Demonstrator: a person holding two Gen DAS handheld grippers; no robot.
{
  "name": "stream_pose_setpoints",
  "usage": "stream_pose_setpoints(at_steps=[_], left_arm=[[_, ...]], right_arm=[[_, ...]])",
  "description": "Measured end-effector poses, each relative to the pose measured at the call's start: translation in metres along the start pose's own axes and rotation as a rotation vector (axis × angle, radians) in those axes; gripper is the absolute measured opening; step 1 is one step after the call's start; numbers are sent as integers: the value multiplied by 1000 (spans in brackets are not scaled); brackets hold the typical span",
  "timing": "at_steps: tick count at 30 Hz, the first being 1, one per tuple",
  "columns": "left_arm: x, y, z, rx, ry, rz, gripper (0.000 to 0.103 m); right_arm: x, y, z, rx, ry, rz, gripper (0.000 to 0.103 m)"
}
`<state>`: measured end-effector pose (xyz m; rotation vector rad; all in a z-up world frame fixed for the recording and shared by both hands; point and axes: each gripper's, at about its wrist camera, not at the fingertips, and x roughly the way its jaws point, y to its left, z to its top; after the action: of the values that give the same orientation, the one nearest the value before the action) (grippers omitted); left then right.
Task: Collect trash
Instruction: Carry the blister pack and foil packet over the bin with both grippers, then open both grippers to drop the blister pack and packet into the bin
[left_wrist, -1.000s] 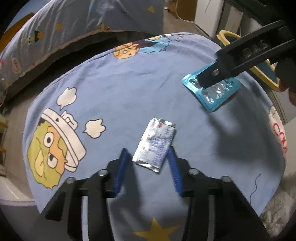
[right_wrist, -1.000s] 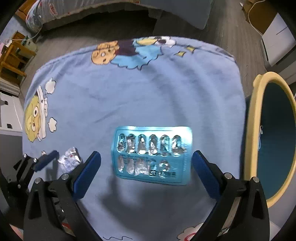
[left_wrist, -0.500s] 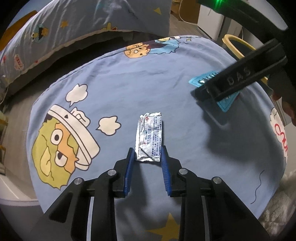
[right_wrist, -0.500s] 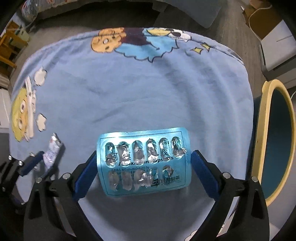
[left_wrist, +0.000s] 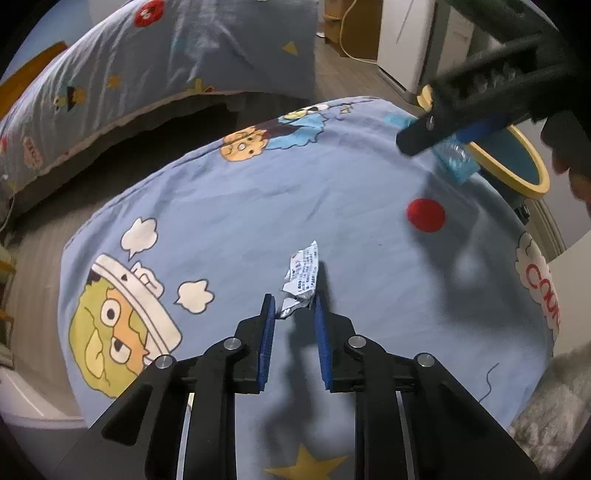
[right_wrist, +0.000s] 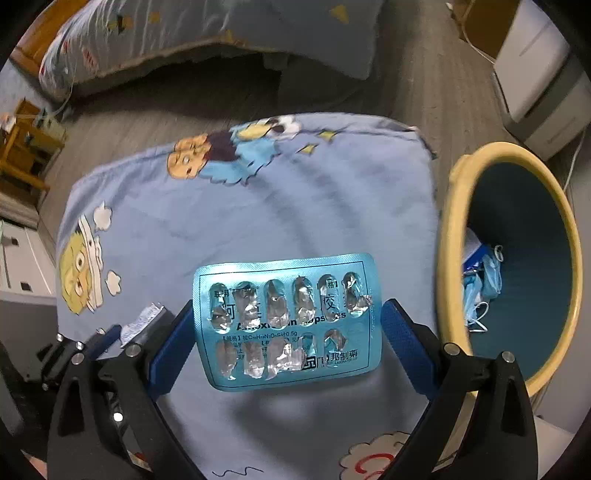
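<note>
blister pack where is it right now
In the right wrist view the blue blister pack sits clamped between the right gripper pads, above the cartoon blanket, left of the yellow-rimmed bin.

Dim indoor light with a cool blue cast, soft dark shadows of the tools on the blue bedsheet (left_wrist: 229, 206), glints on the foil of the pill pack (right_wrist: 284, 325), strong fisheye bending and black corners, slight motion blur at the sheet's far edge
</note>
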<state>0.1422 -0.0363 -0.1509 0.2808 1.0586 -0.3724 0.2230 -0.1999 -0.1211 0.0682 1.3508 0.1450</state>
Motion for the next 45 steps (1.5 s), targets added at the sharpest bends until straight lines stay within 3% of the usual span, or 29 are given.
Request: stream_pose_setpoints(at_steps=[4, 5, 6, 14, 19, 30, 37, 45], left_arm=[[-2, -3, 6, -9, -13, -9, 19], [-4, -3, 9, -18, -18, -19, 8], [-7, -4, 12, -28, -28, -37, 4], [-26, -24, 40, -40, -101, -104, 4], [-28, -45, 57, -8, -114, -105, 4], [-31, -138, 116, 120, -175, -190, 4], [-12, -193, 142, 212, -176, -228, 4], [-2, -212, 167, 242, -221, -241, 9]], right_arm=[[-19, -23, -1, 26, -35, 11, 95], [-26, -29, -2, 34, -45, 17, 95], [-28, -35, 2, 41, -52, 22, 95], [-53, -99, 2, 141, -113, 47, 95], [-65, -139, 0, 205, -146, 61, 95], [-68, -222, -17, 319, -175, 20, 95], [-63, -255, -23, 385, -199, 33, 95], [-65, -273, -23, 480, -261, 94, 97]])
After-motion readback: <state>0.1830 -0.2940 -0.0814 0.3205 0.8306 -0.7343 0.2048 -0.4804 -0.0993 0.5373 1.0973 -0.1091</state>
